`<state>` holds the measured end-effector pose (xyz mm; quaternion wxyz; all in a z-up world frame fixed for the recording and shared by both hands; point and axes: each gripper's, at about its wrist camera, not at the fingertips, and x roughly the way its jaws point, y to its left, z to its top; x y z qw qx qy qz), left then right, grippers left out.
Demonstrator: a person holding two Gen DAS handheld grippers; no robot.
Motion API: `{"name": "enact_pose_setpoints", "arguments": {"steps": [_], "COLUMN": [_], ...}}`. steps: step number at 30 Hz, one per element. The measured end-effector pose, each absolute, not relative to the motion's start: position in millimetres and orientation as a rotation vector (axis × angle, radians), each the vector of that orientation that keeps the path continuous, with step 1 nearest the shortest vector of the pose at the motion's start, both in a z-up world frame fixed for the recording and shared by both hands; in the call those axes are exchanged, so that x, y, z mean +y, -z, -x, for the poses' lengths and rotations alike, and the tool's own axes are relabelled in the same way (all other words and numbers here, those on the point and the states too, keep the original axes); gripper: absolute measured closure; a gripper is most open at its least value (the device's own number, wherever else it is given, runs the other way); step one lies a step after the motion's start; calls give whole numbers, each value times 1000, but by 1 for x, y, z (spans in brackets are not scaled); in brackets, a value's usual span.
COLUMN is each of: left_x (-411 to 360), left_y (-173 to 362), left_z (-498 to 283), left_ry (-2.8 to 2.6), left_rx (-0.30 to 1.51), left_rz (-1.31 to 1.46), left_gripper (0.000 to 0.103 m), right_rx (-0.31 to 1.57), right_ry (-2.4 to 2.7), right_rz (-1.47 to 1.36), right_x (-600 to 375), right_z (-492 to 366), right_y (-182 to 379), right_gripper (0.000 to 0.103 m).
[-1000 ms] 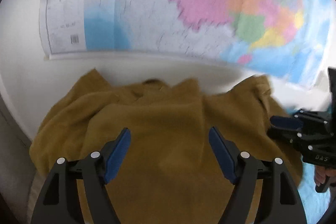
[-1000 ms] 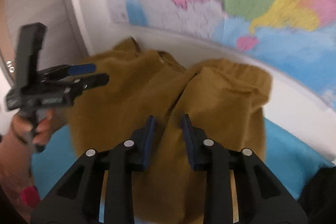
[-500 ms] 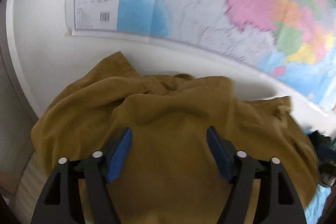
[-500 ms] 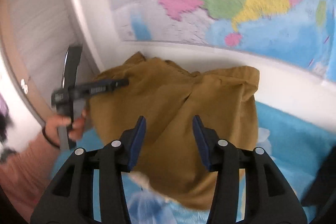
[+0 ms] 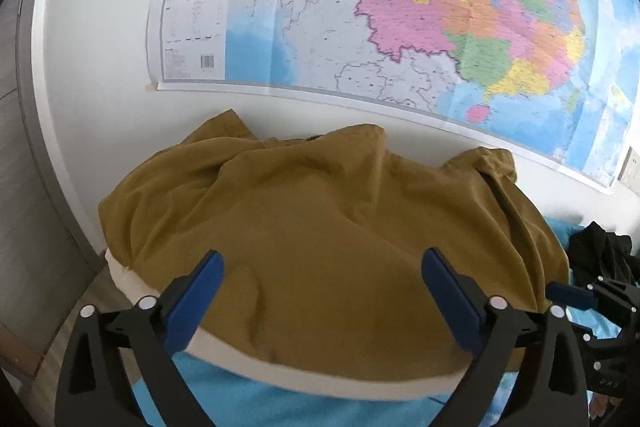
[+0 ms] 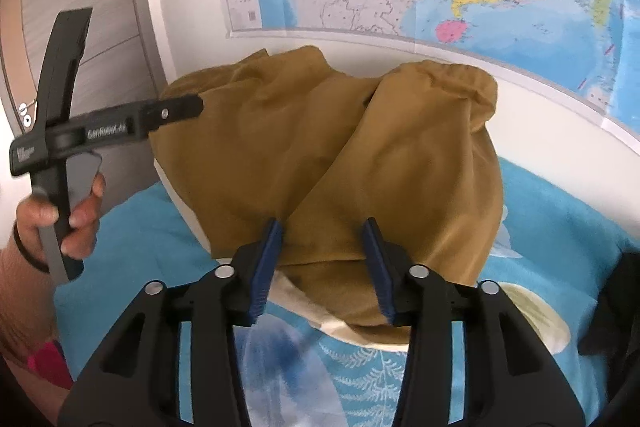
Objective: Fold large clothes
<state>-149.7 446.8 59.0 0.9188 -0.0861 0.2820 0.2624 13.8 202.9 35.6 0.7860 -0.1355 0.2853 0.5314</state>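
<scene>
**Brown garment heaped by the wall, both grippers letting go**

Lying bunched at the bed's head: brown garment (image 5: 328,235), over a cream pillow (image 5: 320,383) on blue bedding (image 6: 560,227). Left gripper (image 5: 320,275) spread wide and opening, right gripper (image 6: 322,241) part-open and opening; cloth beyond both, pressed by neither. Behind, a white wall with a coloured map (image 5: 400,7). Far right, dark clothing (image 5: 600,251), partly cut off.
</scene>
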Motion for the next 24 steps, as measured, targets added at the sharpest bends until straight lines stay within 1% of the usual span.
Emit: {"name": "enact_pose_setpoints", "arguments": {"steps": [1,3,5,7,9,12,14,15,24], "left_x": [444,436,427,420,414,403,394,390,360], "left_y": [-59,-59,-57,-54,-51,-45,-40,-37,-17], "left_z": [152,157,164,172,180,193,203,208,243], "left_ry": [-543,-550,-563,-581,-601,-634,-651,-657,-696], "left_rx": [579,583,587,603,608,624,624,626,632], "left_rz": [172,168,170,176,182,187,195,204,250], "left_gripper": [6,6,6,6,6,6,6,6,6], "right_rx": [610,588,568,567,562,557,555,553,550], "right_ry": [-1145,-1143,-1139,-1133,-1124,-1103,-1099,-1090,-1081], "right_rz": [277,247,233,212,198,192,187,190,195], "right_x": [199,189,181,174,167,160,157,156,148], "right_z": [-11,-5,3,8,14,26,32,36,60], "right_y": [-38,-44,-47,-48,-48,-44,-41,-39,-28], "right_gripper": [45,30,28,20,17,9,8,5,6]}}
